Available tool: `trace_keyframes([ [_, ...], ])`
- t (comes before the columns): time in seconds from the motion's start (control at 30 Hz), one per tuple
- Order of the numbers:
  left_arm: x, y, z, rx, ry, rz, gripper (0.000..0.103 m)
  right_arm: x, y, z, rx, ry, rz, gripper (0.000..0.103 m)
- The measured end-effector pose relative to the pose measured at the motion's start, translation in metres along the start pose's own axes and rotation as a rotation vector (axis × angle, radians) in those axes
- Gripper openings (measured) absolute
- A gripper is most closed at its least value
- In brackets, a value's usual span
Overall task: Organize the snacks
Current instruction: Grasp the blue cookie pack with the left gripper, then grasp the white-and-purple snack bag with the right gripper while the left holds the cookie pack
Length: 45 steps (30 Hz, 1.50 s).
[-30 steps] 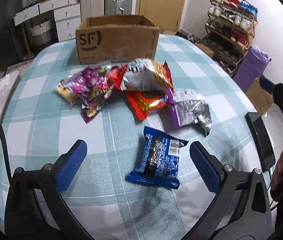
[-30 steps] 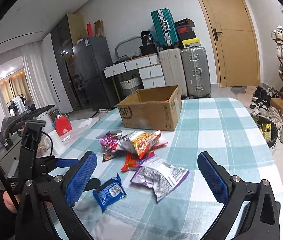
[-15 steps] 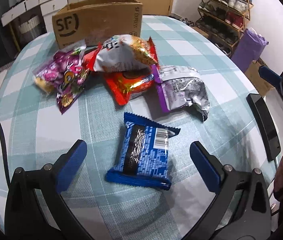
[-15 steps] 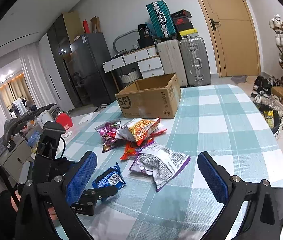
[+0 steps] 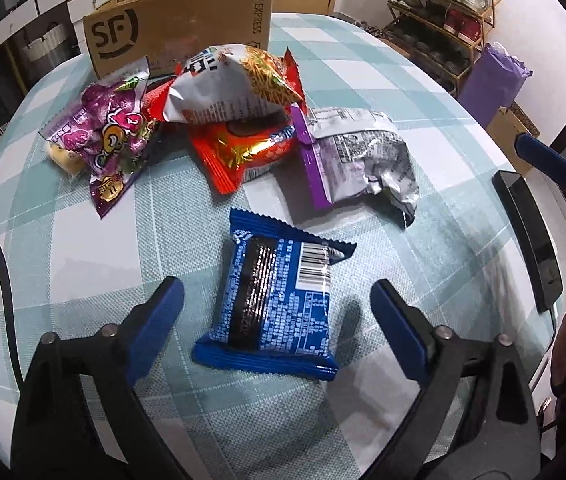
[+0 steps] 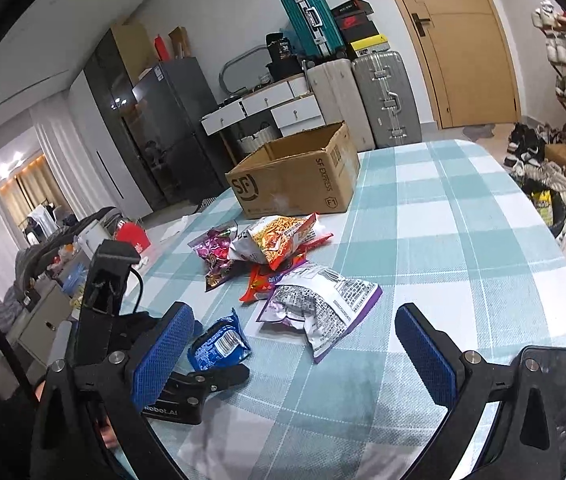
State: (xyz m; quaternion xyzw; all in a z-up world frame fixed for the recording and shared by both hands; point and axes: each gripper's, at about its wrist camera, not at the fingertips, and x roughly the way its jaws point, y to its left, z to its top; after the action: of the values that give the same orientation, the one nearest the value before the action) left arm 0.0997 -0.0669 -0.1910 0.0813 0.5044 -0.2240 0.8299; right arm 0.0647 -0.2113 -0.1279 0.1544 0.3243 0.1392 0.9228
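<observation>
A blue snack packet lies flat on the checked tablecloth between the open fingers of my left gripper; it also shows in the right wrist view. Behind it lie a silver-purple bag, a red packet, an orange-white noodle bag and a purple candy bag. An open SF cardboard box stands at the far side. My right gripper is open and empty above the table's near edge.
A black phone lies near the table's right edge. Suitcases, drawers and a fridge stand behind the table. A shoe rack stands to the right.
My left gripper has moved forward and down, so the blue packet now sits between its fingers. The right gripper has shifted slightly.
</observation>
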Motion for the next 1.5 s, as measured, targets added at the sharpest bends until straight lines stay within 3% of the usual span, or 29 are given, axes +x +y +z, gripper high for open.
trace_keyframes([
  [0.13, 0.000, -0.002, 0.001, 0.014, 0.004, -0.006, 0.073, -0.001, 0.000, -0.001, -0.008, -0.002, 0.000, 0.103],
  [0.27, -0.005, -0.001, -0.001, 0.012, -0.006, 0.009, 0.043, -0.001, 0.002, -0.001, -0.022, -0.008, 0.023, 0.103],
  [0.43, -0.013, 0.008, -0.008, -0.028, 0.006, -0.066, 0.043, 0.001, 0.006, -0.001, -0.024, 0.002, 0.034, 0.102],
  [0.8, -0.033, 0.021, -0.021, -0.065, -0.025, -0.046, 0.043, 0.004, 0.017, -0.002, -0.036, 0.019, 0.047, 0.102],
  [1.17, -0.072, 0.018, -0.034, -0.034, -0.077, 0.034, 0.043, 0.009, 0.025, -0.008, -0.063, 0.051, 0.055, 0.102],
  [1.33, -0.077, 0.023, -0.041, -0.032, -0.085, 0.054, 0.043, -0.001, 0.022, -0.010, -0.083, 0.009, 0.016, 0.102],
  [1.5, -0.075, 0.030, -0.045, -0.056, -0.080, 0.038, 0.043, -0.001, 0.015, -0.007, -0.099, 0.033, -0.012, 0.103],
])
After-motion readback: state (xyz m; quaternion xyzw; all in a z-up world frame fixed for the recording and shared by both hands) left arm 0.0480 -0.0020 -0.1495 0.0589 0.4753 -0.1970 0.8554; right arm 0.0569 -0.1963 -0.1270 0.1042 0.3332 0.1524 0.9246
